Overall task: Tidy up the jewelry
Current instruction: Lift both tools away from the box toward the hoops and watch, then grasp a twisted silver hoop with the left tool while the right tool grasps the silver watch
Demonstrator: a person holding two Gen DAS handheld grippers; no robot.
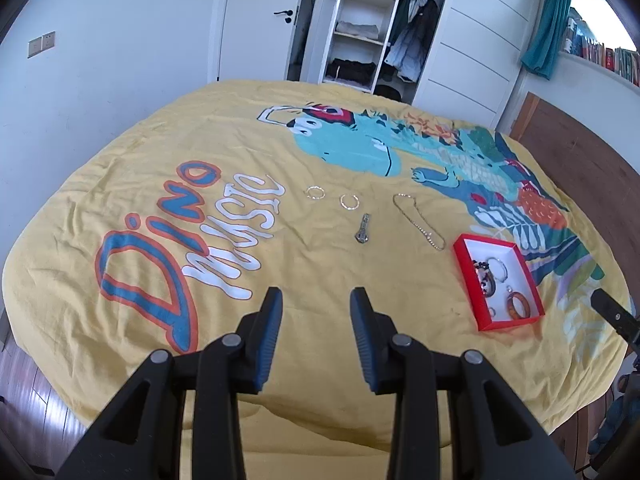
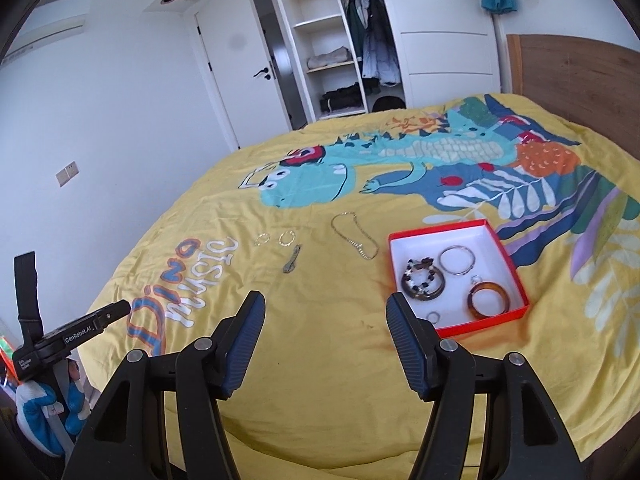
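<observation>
A red box (image 1: 464,254) (image 2: 516,276) with a white inside lies on the yellow bedspread and holds an amber bangle (image 2: 488,300), a dark beaded bracelet (image 2: 423,280), a silver bangle (image 2: 457,260) and small rings. Loose on the bedspread to its left lie a gold chain (image 1: 418,220) (image 2: 354,236), a small grey clip (image 1: 363,233) (image 2: 292,262) and two gold hoops (image 1: 316,192) (image 1: 349,201). My left gripper (image 1: 316,302) is open and empty, above the bedspread short of the clip. My right gripper (image 2: 324,308) is open and empty, just left of the box's near corner.
The bed's yellow dinosaur cover (image 1: 200,140) fills both views. A wooden headboard (image 2: 572,76) stands at the right. An open wardrobe (image 1: 360,24) and a white door (image 1: 260,12) lie beyond the bed. The left gripper's body (image 2: 72,336) shows at the right view's left edge.
</observation>
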